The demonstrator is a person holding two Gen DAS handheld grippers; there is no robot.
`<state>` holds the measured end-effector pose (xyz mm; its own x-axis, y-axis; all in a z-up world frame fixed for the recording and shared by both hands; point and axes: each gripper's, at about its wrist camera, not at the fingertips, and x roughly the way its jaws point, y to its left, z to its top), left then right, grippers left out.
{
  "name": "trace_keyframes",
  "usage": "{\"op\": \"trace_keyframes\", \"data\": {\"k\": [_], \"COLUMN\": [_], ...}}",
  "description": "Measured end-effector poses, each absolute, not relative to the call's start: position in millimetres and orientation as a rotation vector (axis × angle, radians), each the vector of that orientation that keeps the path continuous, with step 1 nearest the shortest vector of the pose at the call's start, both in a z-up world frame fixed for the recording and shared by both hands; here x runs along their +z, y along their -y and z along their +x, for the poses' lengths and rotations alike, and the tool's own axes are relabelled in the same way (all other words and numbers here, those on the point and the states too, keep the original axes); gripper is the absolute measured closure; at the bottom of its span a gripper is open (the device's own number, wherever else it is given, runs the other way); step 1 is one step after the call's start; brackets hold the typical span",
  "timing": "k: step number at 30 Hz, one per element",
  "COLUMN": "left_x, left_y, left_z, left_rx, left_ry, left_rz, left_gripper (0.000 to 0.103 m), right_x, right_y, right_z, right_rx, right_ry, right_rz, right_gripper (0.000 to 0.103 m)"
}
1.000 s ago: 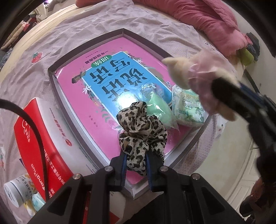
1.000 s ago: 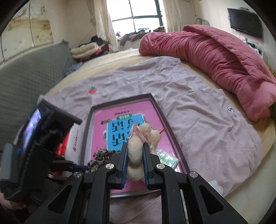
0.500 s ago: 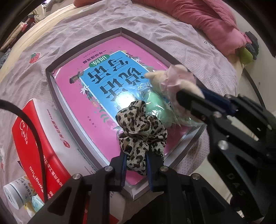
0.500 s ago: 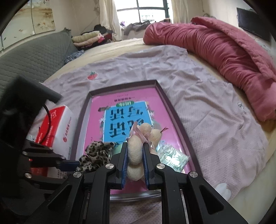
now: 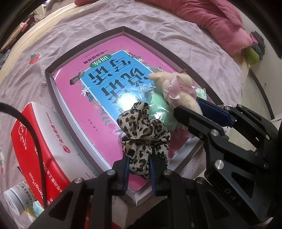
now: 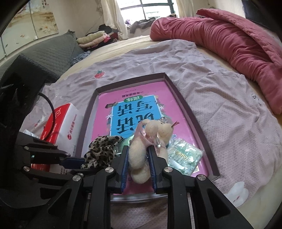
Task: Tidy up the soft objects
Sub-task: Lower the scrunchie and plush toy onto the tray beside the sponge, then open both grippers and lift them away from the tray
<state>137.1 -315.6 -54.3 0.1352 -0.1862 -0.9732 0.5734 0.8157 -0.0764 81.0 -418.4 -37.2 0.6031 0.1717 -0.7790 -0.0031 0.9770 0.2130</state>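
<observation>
Lower centre of the left wrist view, the left gripper [image 5: 138,169] pinches a leopard-print scrunchie [image 5: 143,136] over the shallow box [image 5: 84,44]. Right of it, the right gripper [image 6: 138,164] – jaws just easing apart – brackets a cream plush toy [image 6: 141,158], low over the pink book [image 5: 74,84].

Two wrist fisheye views, both close over the tray [image 5: 84,52] on the bed.

The left view is aimed steeply down at the pink book [image 5: 98,91], seen from the tray's near corner. The right view is pitched less steeply, so that the bed, the red quilt [image 6: 229,38] and the window [image 6: 146,8] are taken in. The tray, the book and the opposite gripper are shared by both views.
</observation>
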Motion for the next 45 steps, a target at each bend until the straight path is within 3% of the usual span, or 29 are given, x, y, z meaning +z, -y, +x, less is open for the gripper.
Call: {"op": "trace_keyframes", "data": {"k": [9, 16, 25, 39, 45], "left_x": [-55, -56, -63, -51, -43], "left_y": [318, 320, 330, 322, 317], "left_z": [139, 137, 137, 138, 136], "left_rx": [-0.566, -0.556, -0.492, -0.518, -0.526], "left_ry": [-1.342, -1.34, -1.331, -1.334, -1.318], "left_rz": [0.359, 0.38, 0.467, 0.392, 0.371], "left_gripper": [0.082, 0.082, 0.08, 0.054, 0.053], "right_x": [-32, -16, -5, 4, 9], "right_y": [425, 434, 453, 452, 454], "right_z": [72, 52, 38, 32, 31], "right_rx": [0.094, 0.028, -0.021, -0.078, -0.085], "right_ry": [-0.903, -0.877, -0.862, -0.85, -0.836], "right_rz": [0.234, 0.205, 0.253, 0.222, 0.245], "right_gripper": [0.069, 0.053, 0.052, 0.045, 0.042]}}
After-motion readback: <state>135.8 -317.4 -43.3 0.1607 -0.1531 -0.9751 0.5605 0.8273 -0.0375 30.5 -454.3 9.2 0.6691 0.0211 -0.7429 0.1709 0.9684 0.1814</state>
